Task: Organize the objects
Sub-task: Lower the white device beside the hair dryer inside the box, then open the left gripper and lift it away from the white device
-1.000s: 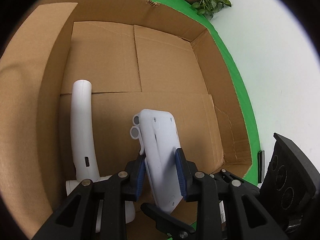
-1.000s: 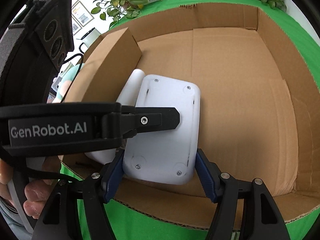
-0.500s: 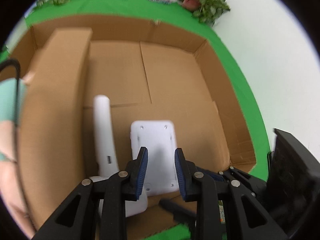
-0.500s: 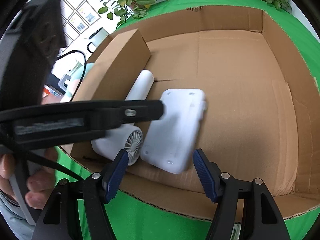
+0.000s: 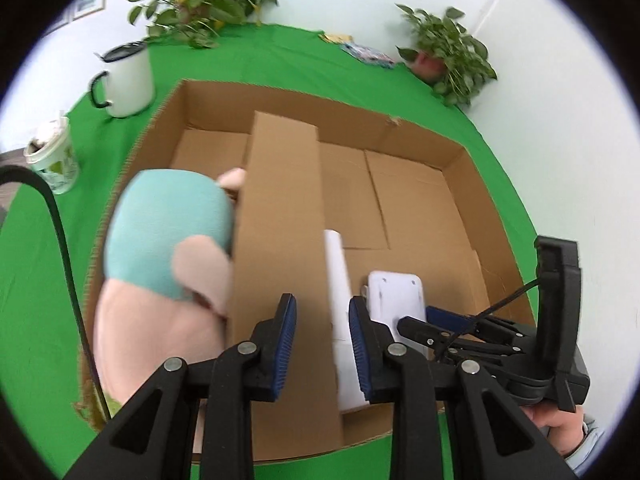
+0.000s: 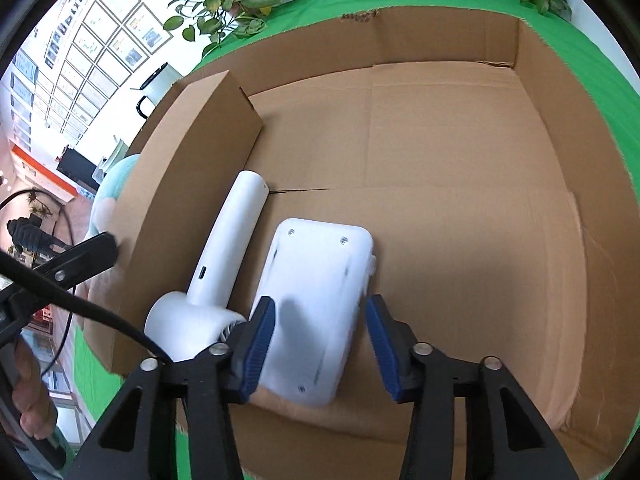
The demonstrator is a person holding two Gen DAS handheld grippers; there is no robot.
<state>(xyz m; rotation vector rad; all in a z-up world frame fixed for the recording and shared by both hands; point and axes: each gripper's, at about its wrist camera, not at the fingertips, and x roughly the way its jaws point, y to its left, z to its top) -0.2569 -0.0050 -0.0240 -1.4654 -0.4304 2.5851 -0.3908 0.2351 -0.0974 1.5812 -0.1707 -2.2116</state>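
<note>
A white flat device [image 6: 316, 312] lies on the floor of the cardboard box [image 6: 460, 200], next to a white handheld fan [image 6: 224, 264]. Both also show in the left wrist view: the device [image 5: 396, 296] and the fan's handle [image 5: 340, 304]. My right gripper [image 6: 320, 344] is open, its jaws on either side of the device's near end without pressing it. My left gripper [image 5: 322, 344] is open and empty above the box's cardboard divider [image 5: 280, 240]. A teal and pink plush toy [image 5: 168, 264] fills the box's left compartment.
The box sits on a green cloth [image 5: 280, 60]. A white mug [image 5: 128, 80] and a paper cup [image 5: 52, 160] stand to the far left outside the box. Potted plants [image 5: 448, 56] line the back wall. The right part of the box floor [image 6: 480, 240] is bare.
My left gripper let go of the white device, opened and drew back up and left over the divider. The device now lies flat on the box floor. The right gripper stayed open.
</note>
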